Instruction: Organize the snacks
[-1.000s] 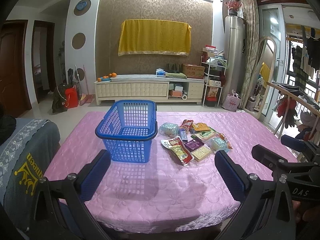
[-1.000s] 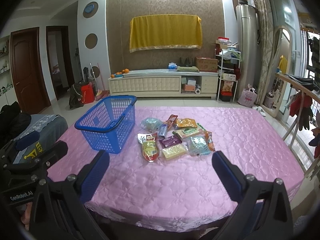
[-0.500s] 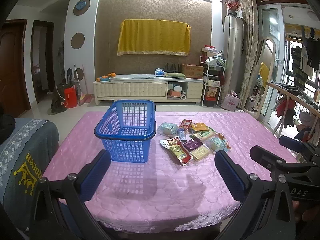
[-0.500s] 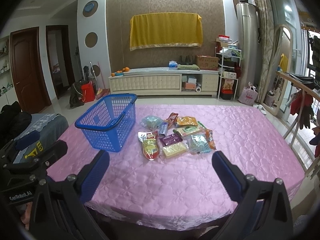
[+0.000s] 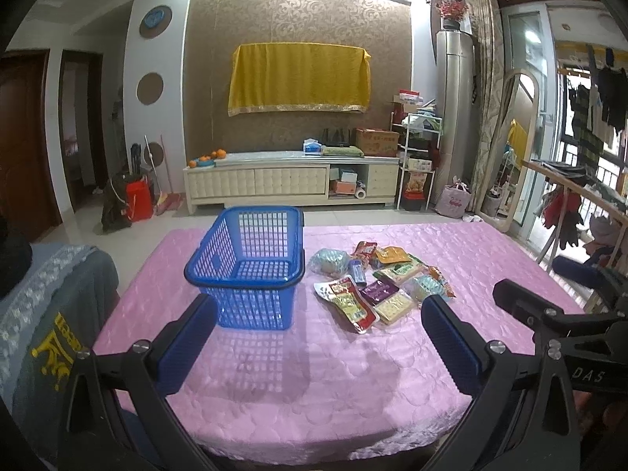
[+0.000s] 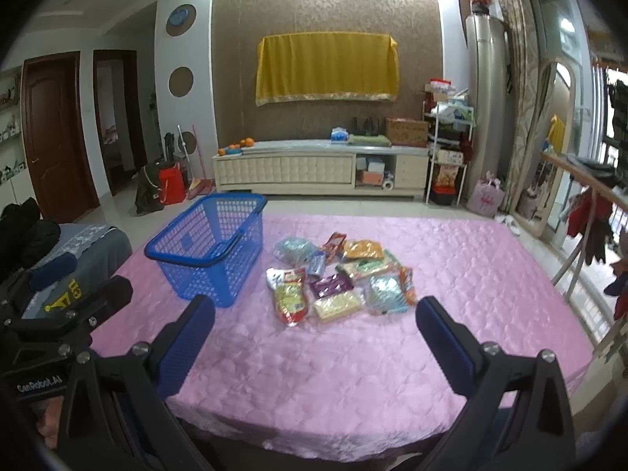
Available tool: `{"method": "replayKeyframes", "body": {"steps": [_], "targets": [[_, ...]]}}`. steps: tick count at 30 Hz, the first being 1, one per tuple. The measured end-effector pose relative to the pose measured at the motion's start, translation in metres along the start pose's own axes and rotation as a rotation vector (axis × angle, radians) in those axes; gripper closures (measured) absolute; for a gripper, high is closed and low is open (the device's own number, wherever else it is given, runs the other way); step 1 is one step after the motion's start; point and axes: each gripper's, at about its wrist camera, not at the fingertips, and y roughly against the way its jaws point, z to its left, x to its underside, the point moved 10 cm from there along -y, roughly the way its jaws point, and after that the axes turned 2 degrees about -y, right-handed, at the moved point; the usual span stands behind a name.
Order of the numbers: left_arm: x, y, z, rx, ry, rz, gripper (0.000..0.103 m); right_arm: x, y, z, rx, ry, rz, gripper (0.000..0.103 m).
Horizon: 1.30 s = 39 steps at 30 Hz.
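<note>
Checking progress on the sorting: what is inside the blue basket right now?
Nothing: the blue basket shows only its bare mesh floor. The snack packets all lie beside it on the pink tablecloth.

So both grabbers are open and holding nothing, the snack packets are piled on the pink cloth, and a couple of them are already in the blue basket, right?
Nearly. The blue basket is empty: the left wrist view looks through its mesh to a bare bottom. All the snack packets lie beside it on the pink cloth. The rest holds: the left gripper and right gripper are open, holding nothing.
</note>
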Motion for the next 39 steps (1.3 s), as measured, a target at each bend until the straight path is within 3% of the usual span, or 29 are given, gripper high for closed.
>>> {"method": "replayKeyframes", "body": {"steps": [6,12,14,22,25,31,34,36,39], "targets": [[-0.014,-0.020,-0.006,0.002,-0.007,0.017,0.000,-0.022,-0.006,-0.012,0.043,0.039,-0.045,0.000],[-0.024,-0.052,-0.016,-0.004,-0.006,0.083,0.000,-0.034,-0.030,-0.031,-0.019,-0.030,-0.002,0.000],[-0.025,-0.069,-0.016,-0.042,-0.002,0.120,0.000,-0.039,-0.040,-0.039,-0.024,-0.042,0.012,0.000],[-0.025,-0.127,-0.036,-0.007,0.035,0.275,0.000,-0.042,-0.089,-0.067,-0.018,-0.060,0.108,0.000],[-0.021,-0.153,-0.041,-0.041,0.016,0.331,0.000,-0.041,-0.109,-0.074,-0.054,-0.094,0.143,0.000],[0.000,-0.200,-0.054,-0.005,0.071,0.478,0.000,-0.033,-0.161,-0.090,-0.043,-0.110,0.234,0.000],[0.008,-0.223,-0.063,0.006,0.079,0.538,0.000,-0.018,-0.190,-0.097,-0.102,-0.204,0.347,0.000],[0.014,-0.234,-0.068,0.001,0.071,0.573,0.000,-0.004,-0.211,-0.097,-0.122,-0.220,0.456,0.000],[0.024,-0.252,-0.071,-0.008,0.056,0.636,0.000,0.006,-0.234,-0.101,-0.125,-0.208,0.534,0.000]]}}
